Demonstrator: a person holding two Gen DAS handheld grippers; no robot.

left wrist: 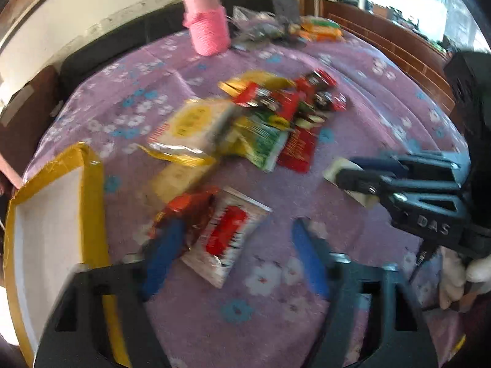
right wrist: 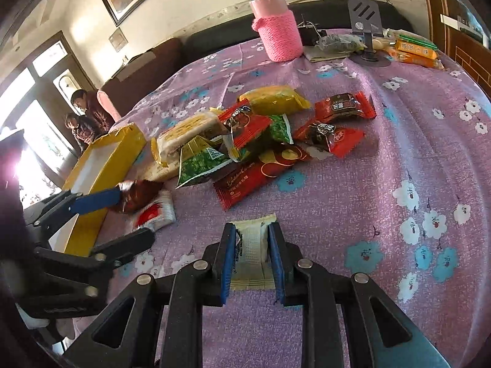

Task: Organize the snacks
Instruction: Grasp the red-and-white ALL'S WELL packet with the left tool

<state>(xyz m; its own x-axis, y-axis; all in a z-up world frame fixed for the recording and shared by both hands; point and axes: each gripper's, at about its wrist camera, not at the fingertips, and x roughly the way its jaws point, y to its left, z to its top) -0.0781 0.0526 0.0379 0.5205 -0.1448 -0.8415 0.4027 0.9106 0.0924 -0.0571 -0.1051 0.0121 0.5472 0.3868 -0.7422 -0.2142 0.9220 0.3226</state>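
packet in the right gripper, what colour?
Cream-white packet with fine dark print, shut between the right gripper pads. Clearest in the right wrist view.

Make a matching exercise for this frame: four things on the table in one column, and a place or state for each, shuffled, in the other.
Things:
1. cream wrapper
2. yellow box
3. pink-sleeved bottle
4. brown-red packet

Places or states:
A. upright at the far side of the table
B. open-topped, at the left edge
C. between the fingers of the right tool
D. beside the blue pad of the open left tool

Pairs: 1-C, 2-B, 3-A, 4-D
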